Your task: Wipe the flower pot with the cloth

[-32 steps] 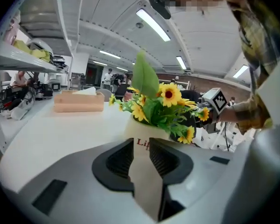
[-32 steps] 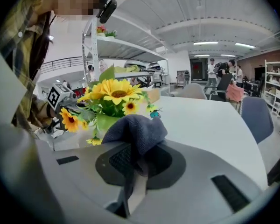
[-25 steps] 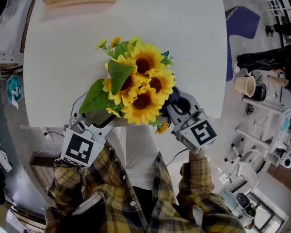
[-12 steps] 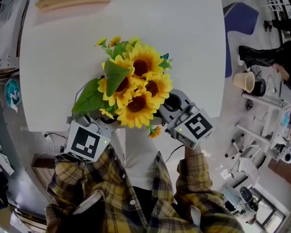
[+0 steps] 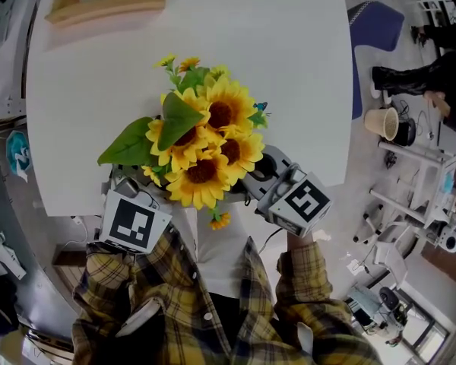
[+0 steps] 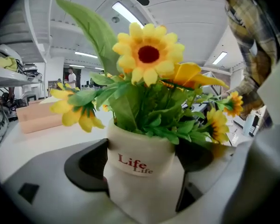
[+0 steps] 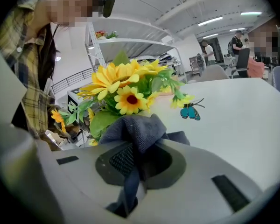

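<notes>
A white cloth-wrapped flower pot (image 6: pixel 140 171), printed "Life", holds artificial sunflowers (image 5: pixel 201 147). It stands between the wide-spread jaws of my left gripper (image 6: pixel 141 164), with dark gaps on both sides of it, so the pads do not press. From the head view the blooms hide the pot and the left jaws; only the left marker cube (image 5: pixel 133 226) shows near the table's front edge. My right gripper (image 7: pixel 137 160) is shut on a dark blue-grey cloth (image 7: pixel 135 127), which bunches above the jaws just right of the bouquet. In the head view the right gripper (image 5: pixel 260 172) is at the flowers' right side.
The white table (image 5: pixel 289 67) has a wooden tray (image 5: pixel 106 2) at its far left. A blue chair (image 5: pixel 376 33) and a paper cup (image 5: pixel 384 134) are off the table to the right. A blue butterfly ornament (image 7: pixel 190 111) sticks out of the bouquet.
The bouquet and both grippers have drifted toward the table's near-left edge. The big green leaf has swung further left. The cloth stays in the right gripper.
</notes>
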### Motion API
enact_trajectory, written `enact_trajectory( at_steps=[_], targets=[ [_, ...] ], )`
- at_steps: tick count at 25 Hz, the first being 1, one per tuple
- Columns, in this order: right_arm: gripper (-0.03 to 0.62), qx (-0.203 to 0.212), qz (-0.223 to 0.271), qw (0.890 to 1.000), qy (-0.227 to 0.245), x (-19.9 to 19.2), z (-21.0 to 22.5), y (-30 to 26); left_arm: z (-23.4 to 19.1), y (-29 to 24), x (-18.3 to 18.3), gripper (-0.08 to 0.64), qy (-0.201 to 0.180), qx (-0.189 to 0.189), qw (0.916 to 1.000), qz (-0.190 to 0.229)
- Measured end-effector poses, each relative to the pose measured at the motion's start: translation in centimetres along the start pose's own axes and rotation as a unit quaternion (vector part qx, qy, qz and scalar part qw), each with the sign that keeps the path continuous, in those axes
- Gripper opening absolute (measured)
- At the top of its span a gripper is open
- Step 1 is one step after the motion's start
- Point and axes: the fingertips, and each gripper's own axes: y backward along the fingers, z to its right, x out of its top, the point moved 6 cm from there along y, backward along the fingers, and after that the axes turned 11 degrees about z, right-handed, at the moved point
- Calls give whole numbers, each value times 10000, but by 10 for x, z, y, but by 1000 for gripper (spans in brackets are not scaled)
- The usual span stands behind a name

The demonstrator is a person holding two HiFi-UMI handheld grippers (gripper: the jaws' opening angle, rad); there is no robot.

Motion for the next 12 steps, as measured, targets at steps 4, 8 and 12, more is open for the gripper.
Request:
enact_trajectory(
  at_steps=[4,8,12],
  targets=[
    [29,-133,-123,9995,-244,5,10,1,-2,-1,3,476,-50,-67,9999,81],
    [29,-62,12,9986,-533,8,20,-2,-3,1,-3,474,-19,-213,9997,76],
    [29,56,-22,9981,-620,16,33,-10,-7,-1,-6,474,-45,-472,9988,99]
  ],
)
